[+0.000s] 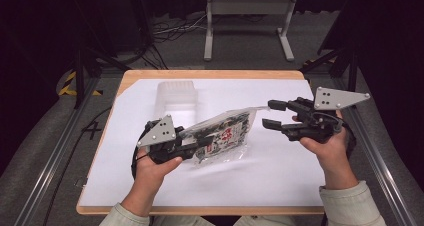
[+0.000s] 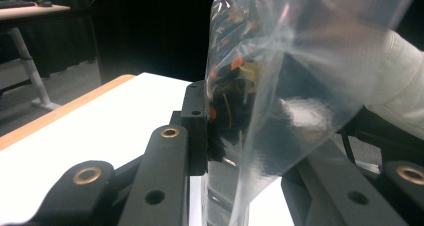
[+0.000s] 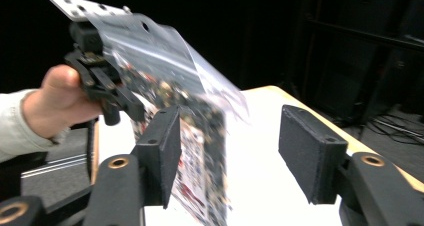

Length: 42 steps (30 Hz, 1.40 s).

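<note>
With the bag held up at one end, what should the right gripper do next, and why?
Probably bring the right gripper back onto the free end of the bag and close. Its jaws stand open just off that end, nothing between them, while the left gripper is shut on the other end and holds the bag off the table alone.

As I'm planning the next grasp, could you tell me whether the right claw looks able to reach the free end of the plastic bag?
Probably yes: the right claw stands open just beside the plastic bag, with nothing between; the left claw pinches the far end.
</note>
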### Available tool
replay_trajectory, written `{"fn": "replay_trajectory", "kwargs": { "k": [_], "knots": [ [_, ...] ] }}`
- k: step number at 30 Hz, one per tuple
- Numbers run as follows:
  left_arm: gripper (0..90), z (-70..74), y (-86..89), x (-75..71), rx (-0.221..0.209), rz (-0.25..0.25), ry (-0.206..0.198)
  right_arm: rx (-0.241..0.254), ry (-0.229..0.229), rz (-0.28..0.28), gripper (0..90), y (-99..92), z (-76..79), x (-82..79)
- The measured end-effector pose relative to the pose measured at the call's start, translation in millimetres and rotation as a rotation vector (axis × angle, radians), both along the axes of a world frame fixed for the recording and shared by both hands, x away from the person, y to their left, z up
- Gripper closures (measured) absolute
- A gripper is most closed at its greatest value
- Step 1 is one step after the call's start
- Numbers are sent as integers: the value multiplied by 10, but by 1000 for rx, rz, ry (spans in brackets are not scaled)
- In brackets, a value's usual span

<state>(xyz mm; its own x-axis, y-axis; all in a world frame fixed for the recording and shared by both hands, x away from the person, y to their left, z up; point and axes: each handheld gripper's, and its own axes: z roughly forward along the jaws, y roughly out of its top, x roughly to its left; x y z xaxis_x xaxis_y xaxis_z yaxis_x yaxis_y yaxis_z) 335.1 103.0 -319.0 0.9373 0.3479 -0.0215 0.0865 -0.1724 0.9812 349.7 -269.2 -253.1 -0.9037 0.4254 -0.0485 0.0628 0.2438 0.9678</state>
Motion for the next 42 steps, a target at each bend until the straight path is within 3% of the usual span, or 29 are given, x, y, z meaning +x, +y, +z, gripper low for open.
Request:
{"fn": "replay_trajectory", "kwargs": {
  "k": [6, 9, 18, 23, 35, 42],
  "knots": [
    [723, 142, 12, 16, -28, 7, -21, 6, 15, -64, 397, -206, -110, 9],
    [723, 196, 9, 39, -34, 12, -12, 14, 23, -89, 394, -292, -152, 17],
    [723, 296, 11, 128, -53, 22, 3, -28, 39, -174, 382, -456, -246, 51],
    [722, 367, 51, 193, -77, 28, 2, -44, 60, -194, 386, -495, -286, 74],
    [722, 547, 94, 333, -70, 74, -18, -38, 101, -201, 393, -547, -348, 123],
    [722, 624, 155, 426, -100, 106, -19, -42, 106, -211, 391, -573, -368, 142]
  ]
}}
